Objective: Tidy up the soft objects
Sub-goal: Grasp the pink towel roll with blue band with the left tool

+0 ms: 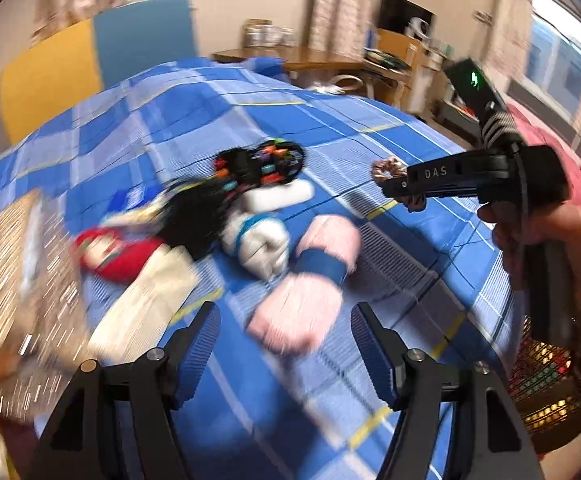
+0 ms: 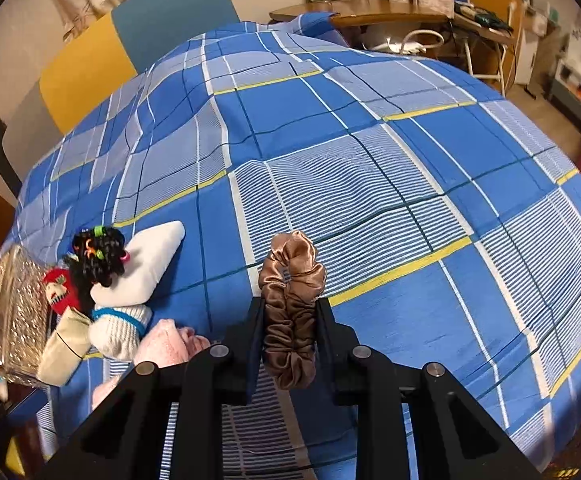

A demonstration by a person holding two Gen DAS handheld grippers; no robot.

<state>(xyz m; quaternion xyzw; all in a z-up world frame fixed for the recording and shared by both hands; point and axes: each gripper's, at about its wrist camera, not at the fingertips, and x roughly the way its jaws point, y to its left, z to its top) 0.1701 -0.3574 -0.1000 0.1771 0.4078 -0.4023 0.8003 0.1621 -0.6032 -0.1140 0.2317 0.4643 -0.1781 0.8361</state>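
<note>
The blue plaid cloth (image 2: 330,152) fills both views, and low on the left edge of the right wrist view sits the glittery pouch (image 2: 14,312) with the pile beside it. The right gripper (image 2: 290,320) is clamped on the brown satin scrunchie (image 2: 290,280), lower centre. To do this well, I'd carry it high over the heap, then let go only above the pouch mouth. The left gripper (image 1: 286,344) hangs with jaws wide apart, nothing between them, over the pink rolled towel (image 1: 310,292). The left view is smeared, so the pouch opening is hard to read.
</note>
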